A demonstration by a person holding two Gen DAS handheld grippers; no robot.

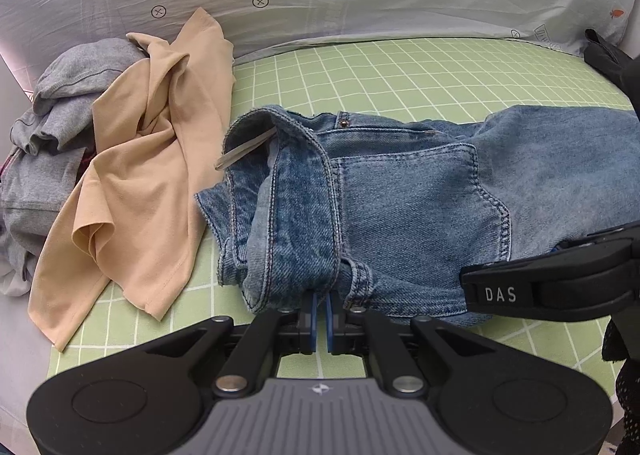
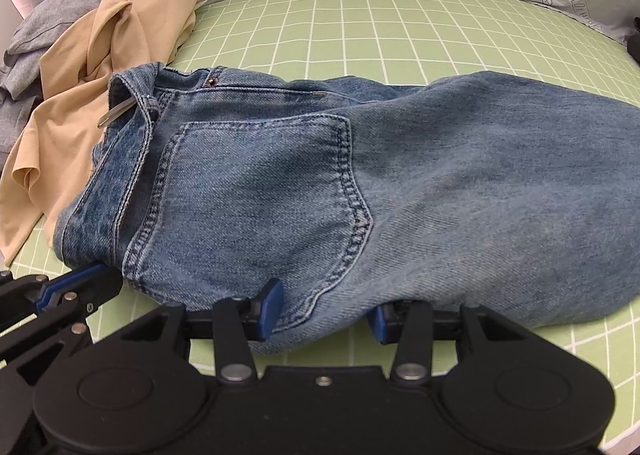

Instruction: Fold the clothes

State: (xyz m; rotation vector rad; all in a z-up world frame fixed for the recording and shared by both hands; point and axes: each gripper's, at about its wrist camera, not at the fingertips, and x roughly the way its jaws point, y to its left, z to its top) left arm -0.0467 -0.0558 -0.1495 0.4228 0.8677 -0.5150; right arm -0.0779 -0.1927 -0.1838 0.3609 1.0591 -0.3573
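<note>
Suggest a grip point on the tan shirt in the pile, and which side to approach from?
Probably take the tan shirt at its loose lower hem on the green grid mat, coming from the near, open side. That edge lies free and flat; higher up it drapes over the grey garment, with the jeans to its right.

Jeans on green grid mat.

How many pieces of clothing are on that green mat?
3: jeans spread in the middle, a beige top crumpled left of them, grey garment bunched beyond it. More may be hidden in the pile.
</note>
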